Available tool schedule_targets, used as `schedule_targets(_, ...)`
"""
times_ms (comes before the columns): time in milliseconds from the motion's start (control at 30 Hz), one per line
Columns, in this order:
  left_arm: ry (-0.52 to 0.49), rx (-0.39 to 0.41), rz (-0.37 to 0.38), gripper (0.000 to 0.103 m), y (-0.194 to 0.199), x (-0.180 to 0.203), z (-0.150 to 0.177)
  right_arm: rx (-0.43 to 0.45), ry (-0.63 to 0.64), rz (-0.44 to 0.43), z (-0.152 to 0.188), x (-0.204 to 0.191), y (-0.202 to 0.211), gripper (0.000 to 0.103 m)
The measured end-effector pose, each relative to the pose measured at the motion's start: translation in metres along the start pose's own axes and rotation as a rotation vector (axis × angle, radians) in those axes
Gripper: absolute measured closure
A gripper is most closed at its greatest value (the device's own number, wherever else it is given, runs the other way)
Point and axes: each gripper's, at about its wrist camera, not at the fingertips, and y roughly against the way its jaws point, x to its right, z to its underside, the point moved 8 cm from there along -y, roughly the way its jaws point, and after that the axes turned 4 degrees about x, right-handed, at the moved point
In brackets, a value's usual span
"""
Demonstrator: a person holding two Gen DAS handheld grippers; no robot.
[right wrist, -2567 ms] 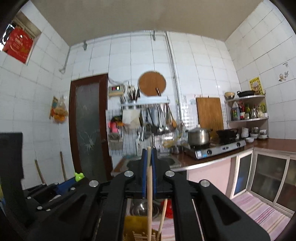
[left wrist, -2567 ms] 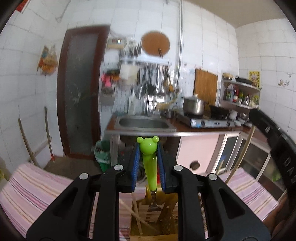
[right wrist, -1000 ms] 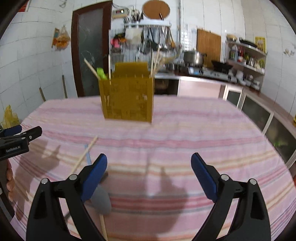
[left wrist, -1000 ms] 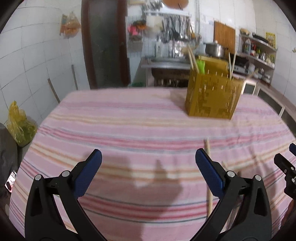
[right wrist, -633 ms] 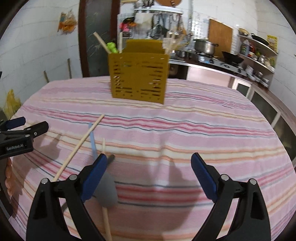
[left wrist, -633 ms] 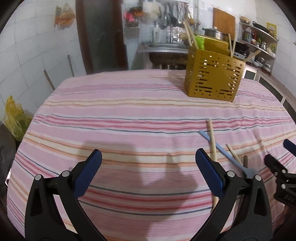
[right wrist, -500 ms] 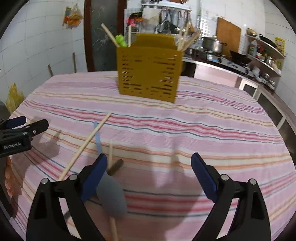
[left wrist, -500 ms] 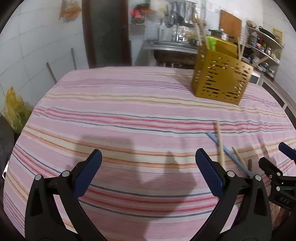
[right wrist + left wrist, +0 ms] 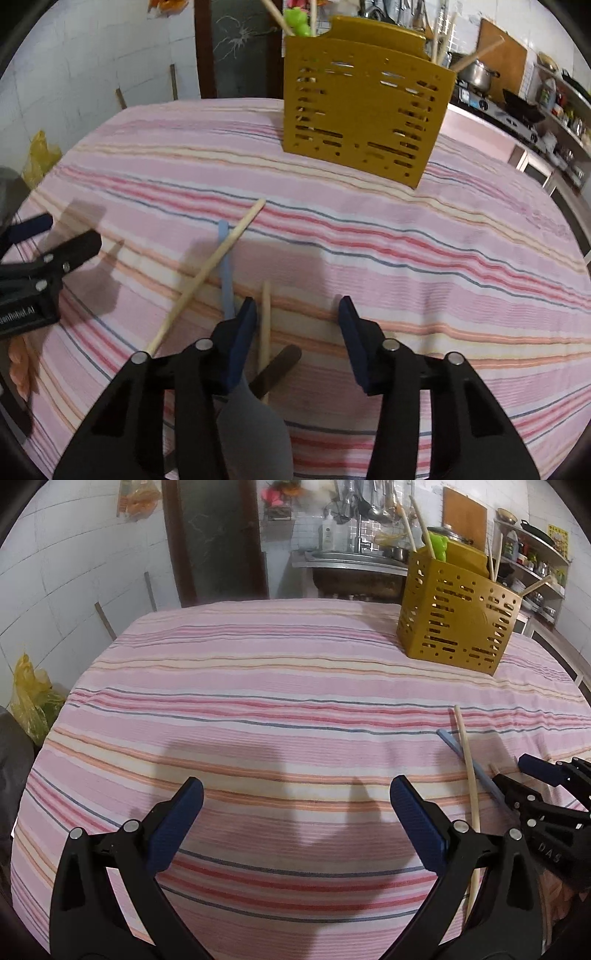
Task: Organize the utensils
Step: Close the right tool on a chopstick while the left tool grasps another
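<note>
The right hand-held gripper (image 9: 297, 314) has just been narrowing its jaws over a short chopstick (image 9: 264, 325) near the counter's (image 9: 258, 686) front edge, seemingly not gripping. The left hand-held gripper (image 9: 295, 812) gapes empty. The yellow caddy (image 9: 362, 125) stands toward the far edge.

1. The left black tongs with blue pads (image 9: 295, 812) point steeply downward, jaws spread wide with nothing between them.
2. The right black tongs with blue pads (image 9: 297, 325) angle downward too, jaws just closing to a partial gap, the pads not yet pressing on anything.
</note>
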Motion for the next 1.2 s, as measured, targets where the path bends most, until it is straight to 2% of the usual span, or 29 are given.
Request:
schedule_targets(67, 0.002, -0.004, 0.009, 0.005, 0.0, 0.003, 0.0, -0.007, 0.0, -0.01, -0.001, -0.001, 0.0, 0.092)
schedule_targets(100, -0.001, -0.004, 0.013, 0.005, 0.0, 0.004, 0.0, -0.009, -0.004, -0.016, -0.002, -0.001, 0.001, 0.095)
schedule_targets(267, -0.018, -0.012, 0.023, 0.005, 0.003, 0.013, 0.001, 0.006, -0.036, -0.014, -0.007, 0.012, 0.005, 0.097)
schedule_targets(500, -0.029, -0.026, 0.086, 0.006, 0.006, 0.047, -0.012, 0.021, -0.124, 0.069, -0.008, 0.077, 0.013, 0.097)
schedule_targets(667, -0.065, -0.036, 0.105, 0.006, -0.008, 0.081, -0.024, 0.033, -0.224, 0.09, -0.006, 0.119, 0.009, 0.097)
schedule_targets(767, -0.089, -0.066, 0.132, 0.013, -0.02, 0.103, -0.026, 0.039, -0.266, 0.064, 0.0, 0.128, 0.005, 0.097)
schedule_targets(867, -0.111, -0.093, 0.126, 0.02, -0.034, 0.113, -0.025, 0.044, -0.272, 0.063, 0.002, 0.129, 0.003, 0.097)
schedule_targets(933, -0.119, -0.114, 0.128, 0.03, -0.041, 0.118, -0.025, 0.046, -0.278, 0.059, 0.002, 0.129, 0.002, 0.097)
schedule_targets(1067, -0.103, -0.146, 0.145, 0.043, -0.053, 0.123, -0.029, 0.048, -0.257, 0.082, 0.002, 0.127, 0.0, 0.096)
schedule_targets(1133, -0.102, -0.158, 0.151, 0.054, -0.057, 0.126, -0.03, 0.049, -0.252, 0.092, 0.002, 0.126, 0.001, 0.096)
schedule_targets(1200, -0.101, -0.158, 0.152, 0.057, -0.06, 0.128, -0.031, 0.046, -0.257, 0.092, 0.005, 0.127, 0.002, 0.096)
